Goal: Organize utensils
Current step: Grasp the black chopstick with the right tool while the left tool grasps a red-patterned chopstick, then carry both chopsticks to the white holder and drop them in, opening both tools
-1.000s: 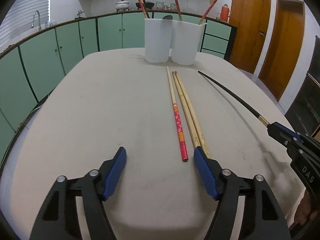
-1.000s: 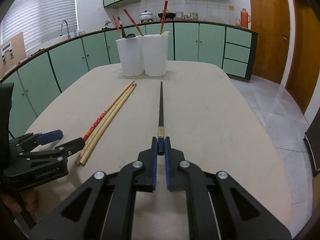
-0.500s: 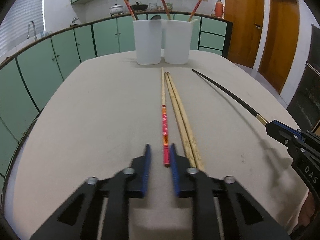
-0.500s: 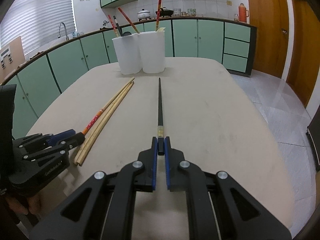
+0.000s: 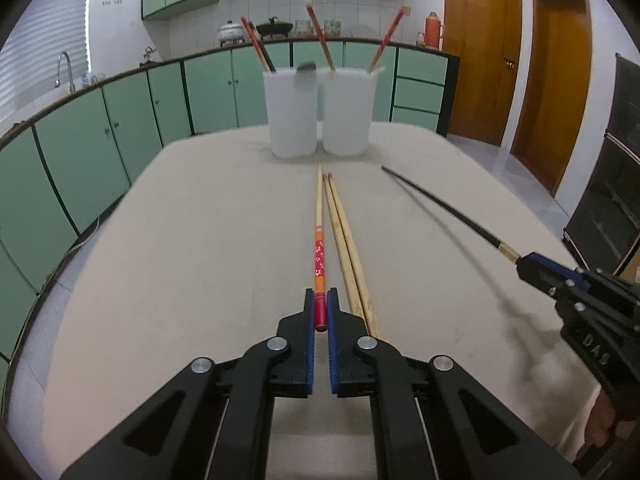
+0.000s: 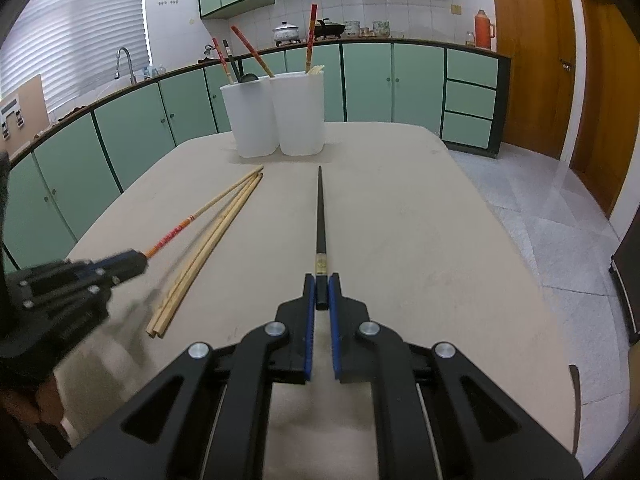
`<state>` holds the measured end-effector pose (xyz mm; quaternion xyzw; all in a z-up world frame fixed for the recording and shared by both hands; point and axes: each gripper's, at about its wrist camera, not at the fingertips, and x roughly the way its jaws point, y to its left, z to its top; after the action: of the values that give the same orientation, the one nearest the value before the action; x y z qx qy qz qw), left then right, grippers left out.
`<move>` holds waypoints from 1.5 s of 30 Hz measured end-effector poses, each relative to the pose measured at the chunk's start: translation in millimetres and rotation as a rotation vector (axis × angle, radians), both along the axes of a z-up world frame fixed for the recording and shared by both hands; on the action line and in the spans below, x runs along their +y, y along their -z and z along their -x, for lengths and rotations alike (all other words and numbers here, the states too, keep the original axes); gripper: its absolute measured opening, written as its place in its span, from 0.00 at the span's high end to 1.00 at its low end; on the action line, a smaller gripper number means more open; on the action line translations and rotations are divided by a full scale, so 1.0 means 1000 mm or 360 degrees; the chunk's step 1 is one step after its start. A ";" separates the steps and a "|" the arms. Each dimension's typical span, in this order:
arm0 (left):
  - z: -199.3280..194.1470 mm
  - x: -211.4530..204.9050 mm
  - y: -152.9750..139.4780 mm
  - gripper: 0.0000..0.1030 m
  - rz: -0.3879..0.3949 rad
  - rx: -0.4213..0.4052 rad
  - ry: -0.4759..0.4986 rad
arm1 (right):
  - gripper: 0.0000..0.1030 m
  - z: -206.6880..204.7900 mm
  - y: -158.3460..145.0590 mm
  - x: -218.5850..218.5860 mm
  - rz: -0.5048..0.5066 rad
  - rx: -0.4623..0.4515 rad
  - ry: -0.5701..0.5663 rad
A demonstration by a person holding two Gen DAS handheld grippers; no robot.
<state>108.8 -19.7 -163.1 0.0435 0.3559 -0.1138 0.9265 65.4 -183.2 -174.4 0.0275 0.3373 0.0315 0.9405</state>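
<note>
Since the earlier frame the left claw (image 5: 320, 314) has gone from wide spread, straddling the butts of the sticks, to pressed together on the red end of the patterned chopstick (image 5: 319, 240), and the view has tipped up a little. The right claw (image 6: 321, 294) has not shifted; it is pinching the butt of the black chopstick (image 6: 320, 212), as before.

Each claw grips its stick at the very end, with the whole length running forward from the pads toward the two white cups (image 5: 318, 114) at the far side of the desk (image 5: 180, 240). The patterned stick's far tip appears to rest on or just above the desk; which, cannot be told. Two plain wooden chopsticks (image 5: 348, 240) lie just right of the left claw, one nearly touching its right finger.

Risks, judged from this:
- End grip means a long lever. Either stick could swing or droop in the pads, and the tip would then miss the cup mouth.
- The left claw's right finger could drag the wooden pair and scatter them.
- Both cups already hold sticks leaning at angles; an incoming tip could strike one or catch a rim and tip a cup.
- Both claws heading for adjacent cups together could cross sticks or bump.
- The black stick looks smooth and tapered, so it may slip.
</note>
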 end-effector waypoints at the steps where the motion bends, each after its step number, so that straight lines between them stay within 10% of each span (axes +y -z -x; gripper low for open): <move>1: 0.001 0.001 -0.006 0.95 0.0000 -0.0021 -0.0004 | 0.94 0.000 -0.002 0.000 -0.0003 -0.0003 -0.0002; 23: -0.027 0.015 -0.123 0.95 0.0145 -0.0377 -0.0009 | 0.94 -0.032 -0.123 -0.035 -0.0169 -0.0191 -0.0080; 45: -0.067 0.017 -0.170 0.95 0.0193 -0.0406 0.0056 | 0.94 -0.096 -0.190 -0.029 -0.0183 -0.0155 -0.0268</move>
<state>176.1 -2.7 7.0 0.0078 0.2269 -0.1450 0.9630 161.1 -212.0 15.7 0.0513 0.2898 0.1311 0.9467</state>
